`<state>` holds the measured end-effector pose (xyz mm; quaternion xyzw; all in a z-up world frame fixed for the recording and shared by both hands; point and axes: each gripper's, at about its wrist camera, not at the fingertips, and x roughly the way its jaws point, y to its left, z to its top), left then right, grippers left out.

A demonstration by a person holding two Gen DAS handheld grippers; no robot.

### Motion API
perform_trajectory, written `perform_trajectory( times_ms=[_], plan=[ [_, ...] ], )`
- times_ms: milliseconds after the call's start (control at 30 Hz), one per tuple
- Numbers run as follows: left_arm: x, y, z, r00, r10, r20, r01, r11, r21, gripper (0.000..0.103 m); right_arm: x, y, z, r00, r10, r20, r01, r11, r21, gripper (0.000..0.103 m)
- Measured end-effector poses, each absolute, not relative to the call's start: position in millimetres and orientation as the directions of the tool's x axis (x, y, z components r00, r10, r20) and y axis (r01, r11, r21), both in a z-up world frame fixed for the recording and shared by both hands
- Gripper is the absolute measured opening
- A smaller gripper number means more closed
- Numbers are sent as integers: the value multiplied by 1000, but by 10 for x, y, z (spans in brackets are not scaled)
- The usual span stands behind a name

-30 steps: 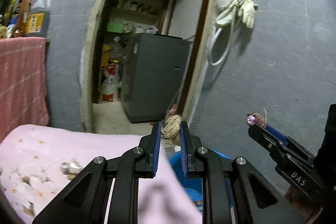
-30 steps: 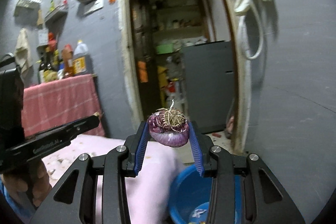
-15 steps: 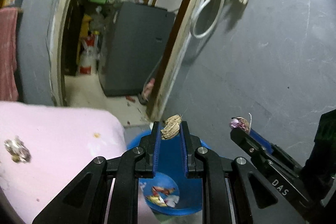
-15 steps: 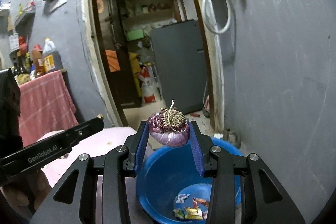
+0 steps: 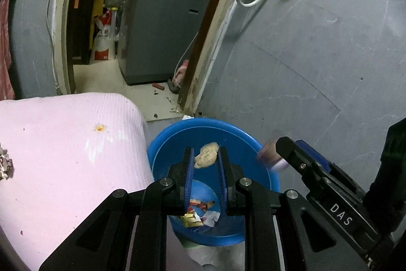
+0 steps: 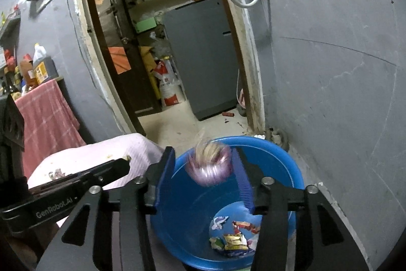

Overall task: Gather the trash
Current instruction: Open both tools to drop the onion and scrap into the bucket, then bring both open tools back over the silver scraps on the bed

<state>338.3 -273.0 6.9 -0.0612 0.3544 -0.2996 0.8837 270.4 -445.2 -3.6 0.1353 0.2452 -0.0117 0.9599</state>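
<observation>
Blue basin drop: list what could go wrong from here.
1. The right gripper has just been opening; the purple onion piece looks blurred between its pads near the blue basin's far side, so it might bounce out onto the floor.
2. The left gripper grips the tan scrap above the near edge by the pink cloth; released askew, it could land there.

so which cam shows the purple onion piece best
The right wrist view: the purple onion piece sits centred between the right claw pads, which have just been opening, above the blue tub, though motion-blurred. The left wrist view shows only a blurred sliver beside that claw's tip.
</observation>
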Motion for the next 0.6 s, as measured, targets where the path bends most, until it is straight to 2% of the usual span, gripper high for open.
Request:
perform_trajectory(
  times_ms=[67, 233, 333, 400, 500, 567, 600],
  plan=[
    [3384, -2702, 76, 583, -562, -587, 476, 822, -314, 24, 2702, -4454, -28, 881, 44, -471, 89, 962, 257, 51],
    [3382, -2582, 115, 604, -550, -577, 465, 831, -306, 31, 2683, -4450, 0, 887, 32, -460, 97, 962, 255, 54],
    [3402, -2518, 157, 602, -557, -573, 460, 828, -321, 31, 2651, -4451, 47, 897, 23, -441, 101, 961, 256, 56],
    [3394, -2451, 215, 609, -562, -560, 454, 826, -334, 35, 2626, -4453, 96, 907, 20, -421, 98, 961, 257, 60],
    [3368, -2320, 337, 641, -558, -527, 443, 830, -339, 51, 2547, -4429, 194, 927, 15, -375, 90, 961, 262, 77],
    [3315, -2194, 438, 682, -537, -496, 426, 844, -327, 66, 2482, -4385, 286, 943, 20, -331, 72, 962, 262, 78],
    [3304, -2150, 474, 697, -528, -485, 421, 849, -319, 69, 2470, -4361, 315, 947, 21, -321, 66, 964, 259, 81]
  ],
)
